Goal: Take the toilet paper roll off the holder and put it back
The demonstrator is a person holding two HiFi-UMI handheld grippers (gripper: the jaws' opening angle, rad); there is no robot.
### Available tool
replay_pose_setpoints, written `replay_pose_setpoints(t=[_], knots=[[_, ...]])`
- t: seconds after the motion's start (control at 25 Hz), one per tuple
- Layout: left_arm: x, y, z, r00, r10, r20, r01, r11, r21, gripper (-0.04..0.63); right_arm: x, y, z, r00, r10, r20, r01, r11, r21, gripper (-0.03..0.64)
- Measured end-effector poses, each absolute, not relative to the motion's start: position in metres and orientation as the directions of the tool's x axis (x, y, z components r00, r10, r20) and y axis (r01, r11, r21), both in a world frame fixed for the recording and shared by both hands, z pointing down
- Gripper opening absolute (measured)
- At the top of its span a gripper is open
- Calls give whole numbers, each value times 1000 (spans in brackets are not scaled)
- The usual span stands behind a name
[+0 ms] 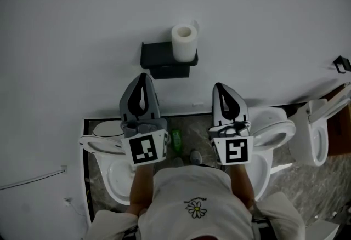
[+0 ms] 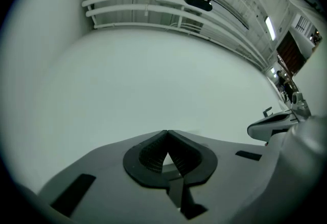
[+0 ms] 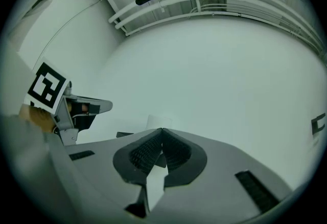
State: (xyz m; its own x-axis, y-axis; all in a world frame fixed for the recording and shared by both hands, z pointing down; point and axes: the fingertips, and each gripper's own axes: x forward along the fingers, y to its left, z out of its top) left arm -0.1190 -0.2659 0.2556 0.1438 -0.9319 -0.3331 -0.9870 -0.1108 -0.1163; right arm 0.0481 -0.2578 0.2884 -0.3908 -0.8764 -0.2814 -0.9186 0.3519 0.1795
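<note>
Head view: white toilet paper roll (image 1: pixel 184 41) upright on black wall holder (image 1: pixel 159 59); light, soft, likely crushable, grip sides gently. My left claw (image 1: pixel 143 77), right claw (image 1: pixel 220 86): closed, empty.

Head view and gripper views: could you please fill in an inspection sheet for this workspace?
Surface: plain white wall above a dark stone-patterned floor.
Job's things: the toilet paper roll stands upright on the right end of the black holder, untouched.
Clutter: a green bottle on the floor.
Grippers: left gripper shut, nothing between its jaws; right gripper shut, nothing between its jaws; both are held below the holder, clear of the roll.
Cables: a thin cable runs along the wall at lower left.
Surroundings: white toilets on both sides.
</note>
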Motion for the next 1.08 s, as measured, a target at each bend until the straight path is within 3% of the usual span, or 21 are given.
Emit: replay_pose_setpoints(t=[0.28, 1.08], knots=[[-132, -258, 319, 141, -969, -206, -987, -120, -109, 18, 38, -258, 309, -399, -889, -225, -915, 367, 168, 11], [-144, -259, 327, 128, -976, -178, -987, -107, -121, 18, 39, -259, 315, -388, -899, -201, -917, 357, 177, 10]])
